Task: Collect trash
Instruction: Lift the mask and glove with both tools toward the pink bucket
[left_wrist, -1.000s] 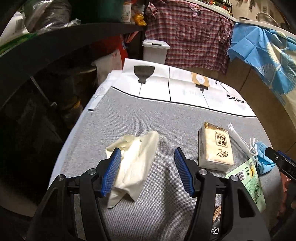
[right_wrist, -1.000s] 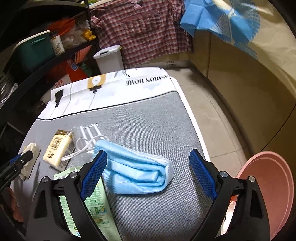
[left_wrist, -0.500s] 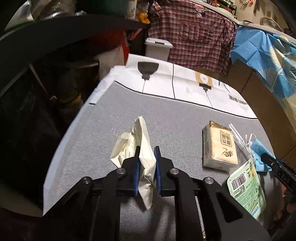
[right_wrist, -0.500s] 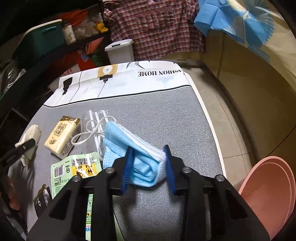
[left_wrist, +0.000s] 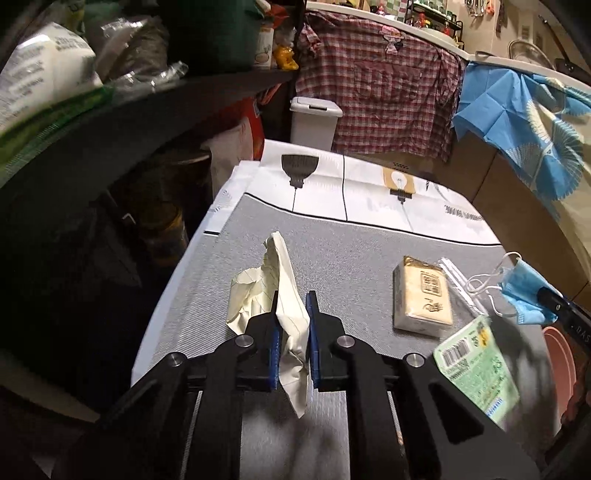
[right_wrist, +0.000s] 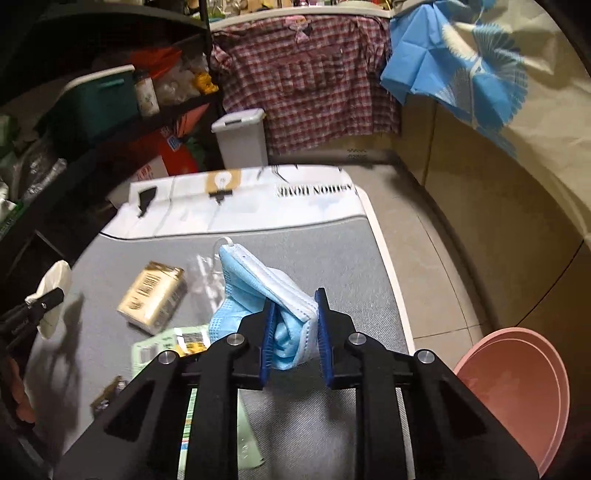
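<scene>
The left tool is clenched on a crumpled cream paper tissue, its blue pads pressing the sheet from both sides near the left edge of the grey tabletop; the tissue's upper end stands above the pads and its lower end hangs below them. The right tool is clenched on a folded blue face mask, held over the tabletop toward its right edge, the mask's white ear loop sticking up at its far end. Between the two tools, a tan tissue pack lies flat on the grey surface, with a clear plastic sleeve of straws just beside it on the right. A green printed wrapper with a barcode lies at the near edge, blurred in both views, and a small dark wrapper sits near the near left corner in the right wrist view. A pink basin stands on the floor off the tabletop's right edge. Beyond the far edge, where the cloth turns white with lamp prints, a white lidded bin stands before a hanging red plaid shirt, with a blue patterned cloth draped to the right
</scene>
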